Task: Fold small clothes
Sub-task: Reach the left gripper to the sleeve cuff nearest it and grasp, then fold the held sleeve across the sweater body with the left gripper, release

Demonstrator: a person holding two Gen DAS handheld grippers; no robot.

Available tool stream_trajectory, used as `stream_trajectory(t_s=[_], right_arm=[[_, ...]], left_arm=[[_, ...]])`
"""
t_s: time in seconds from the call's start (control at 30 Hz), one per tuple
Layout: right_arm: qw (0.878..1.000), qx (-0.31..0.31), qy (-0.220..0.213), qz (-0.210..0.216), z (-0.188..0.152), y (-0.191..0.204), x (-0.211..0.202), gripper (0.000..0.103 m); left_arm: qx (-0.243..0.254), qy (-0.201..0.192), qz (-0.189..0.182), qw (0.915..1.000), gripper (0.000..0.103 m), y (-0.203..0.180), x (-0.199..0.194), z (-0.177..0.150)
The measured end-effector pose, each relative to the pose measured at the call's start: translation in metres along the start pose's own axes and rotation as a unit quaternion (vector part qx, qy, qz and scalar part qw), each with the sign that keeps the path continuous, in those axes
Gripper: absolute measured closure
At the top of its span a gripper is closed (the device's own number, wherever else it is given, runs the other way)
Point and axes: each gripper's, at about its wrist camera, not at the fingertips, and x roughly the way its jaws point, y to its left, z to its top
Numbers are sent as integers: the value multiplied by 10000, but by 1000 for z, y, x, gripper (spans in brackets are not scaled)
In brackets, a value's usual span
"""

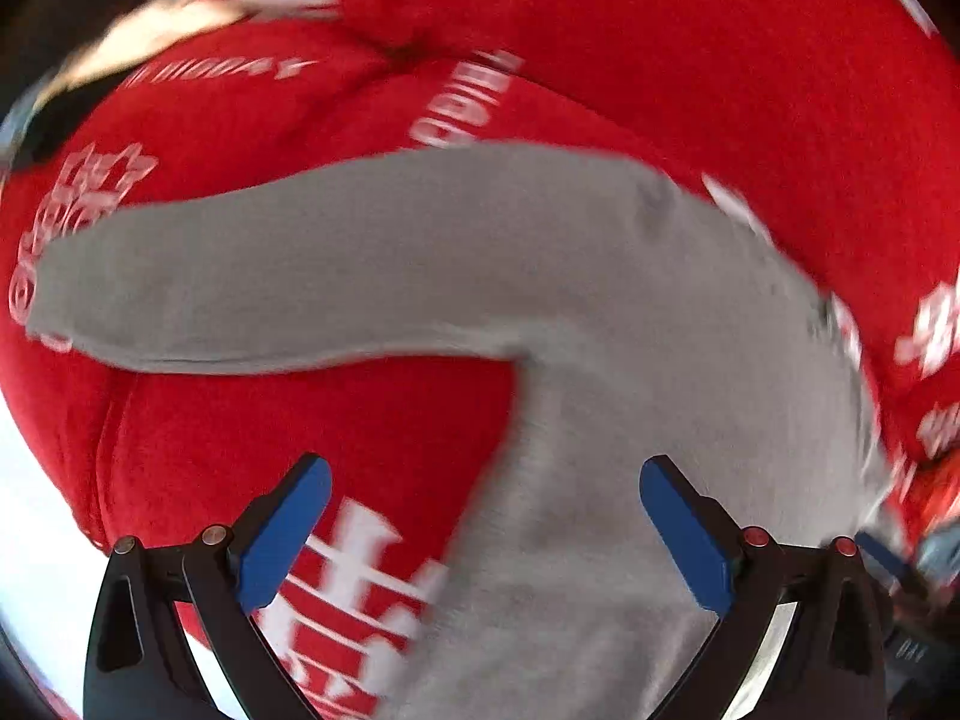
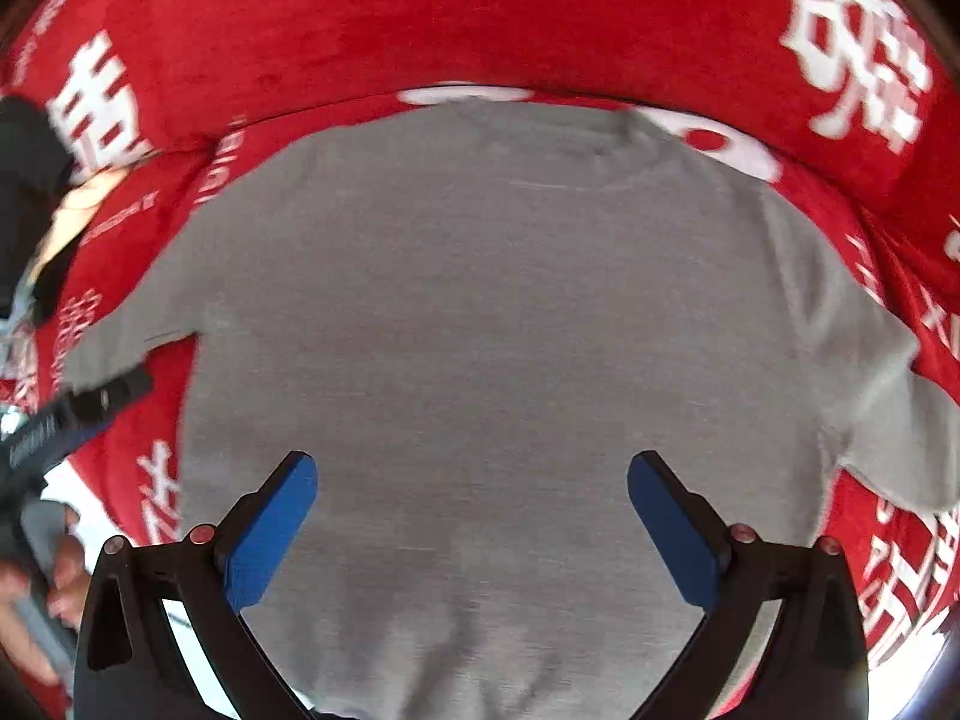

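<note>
A small grey sweater [image 2: 498, 324] lies spread flat on a red blanket [image 2: 420, 18] printed with white characters, and everything else is placed here against that sweater. In the right wrist view its round neckline sits at the far end, its body fills the middle, and 1 sleeve reaches out to each side. The right gripper [image 2: 472, 531] hovers over the lower body of the sweater with its 2 blue-padded fingers [image 2: 270, 540] spread wide, nothing between them. In the left wrist view the left gripper [image 1: 486, 534] hangs beside the sweater's left sleeve [image 1: 270, 276], which stretches away across the red cloth; its 2 blue fingers [image 1: 282, 540] are likewise wide apart and hold nothing, 1 over the red blanket and 1 over grey fabric. At the left edge of the right wrist view, just off the sweater's left sleeve, a person's hand [image 2: 42, 594] grips a dark handle. Both views are motion-blurred.
</note>
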Motion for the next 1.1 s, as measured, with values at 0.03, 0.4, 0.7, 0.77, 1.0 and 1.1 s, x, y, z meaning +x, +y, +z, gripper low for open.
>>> stream_trajectory(t_s=[0.03, 0.4, 0.7, 0.77, 1.0, 1.1], right_arm=[[9999, -73, 9, 99, 0, 9, 2, 0], [9955, -609, 372, 618, -9, 92, 30, 0], [9918, -847, 573, 765, -17, 118, 36, 0], [9904, -873, 613, 882, -19, 121, 34, 0], [9899, -760, 478, 1097, -25, 114, 18, 0], [9907, -572, 416, 1166, -28, 99, 12, 1]], left_arm=[[-252, -72, -113, 9996, 0, 20, -2, 4], [-2608, -793, -1095, 9559, 0, 220, 21, 16], [-2863, -936, -1328, 9443, 34, 219, 42, 28], [-2932, -884, -1335, 9425, 65, 221, 43, 29], [-2582, -1146, -1145, 9524, 97, 213, 34, 34], [-2158, -1428, -1189, 9586, 97, 195, 12, 38]])
